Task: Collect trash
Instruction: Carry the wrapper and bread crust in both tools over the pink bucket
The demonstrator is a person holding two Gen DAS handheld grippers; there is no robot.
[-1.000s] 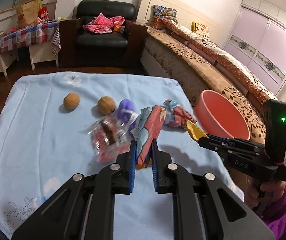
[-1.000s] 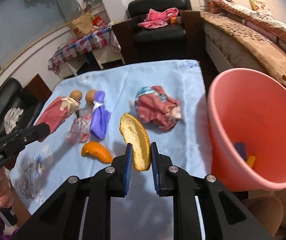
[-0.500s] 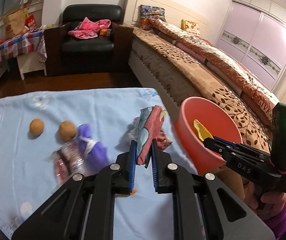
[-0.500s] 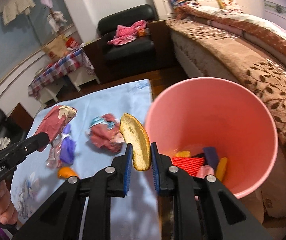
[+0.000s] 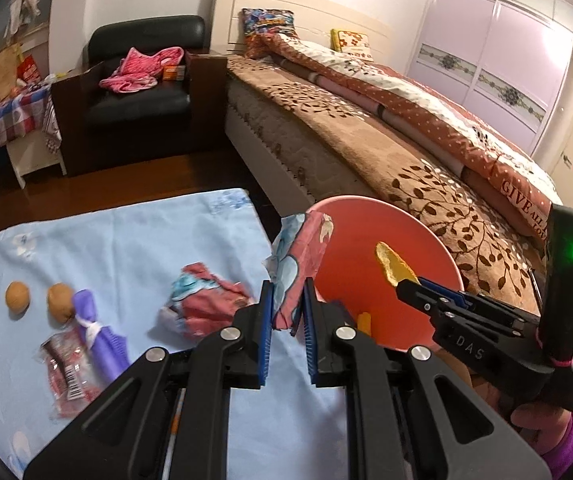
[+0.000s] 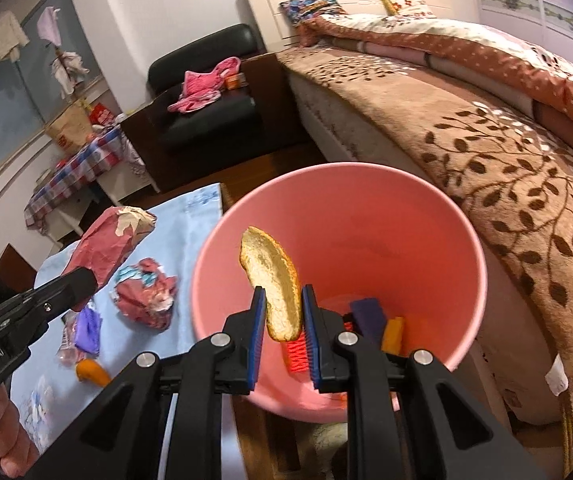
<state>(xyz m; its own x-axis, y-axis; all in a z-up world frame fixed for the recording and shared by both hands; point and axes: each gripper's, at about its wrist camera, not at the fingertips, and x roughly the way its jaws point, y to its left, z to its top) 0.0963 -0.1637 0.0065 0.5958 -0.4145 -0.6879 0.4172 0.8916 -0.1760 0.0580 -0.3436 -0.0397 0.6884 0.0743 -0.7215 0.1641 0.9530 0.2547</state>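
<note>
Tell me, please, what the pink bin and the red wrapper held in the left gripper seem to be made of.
Pink bin: probably plastic, smooth with a soft sheen and a thin even rim. Red wrapper: looks like thin printed paper or film, creased and crumpled; which one is unclear.

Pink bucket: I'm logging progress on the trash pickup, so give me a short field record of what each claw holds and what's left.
left claw: shut on red wrapper, at the bucket rim
right claw: shut on peel, over the bucket mouth
pink bucket: some trash already inside
left on blue cloth: crumpled wrapper, purple bag, two brown balls
</note>
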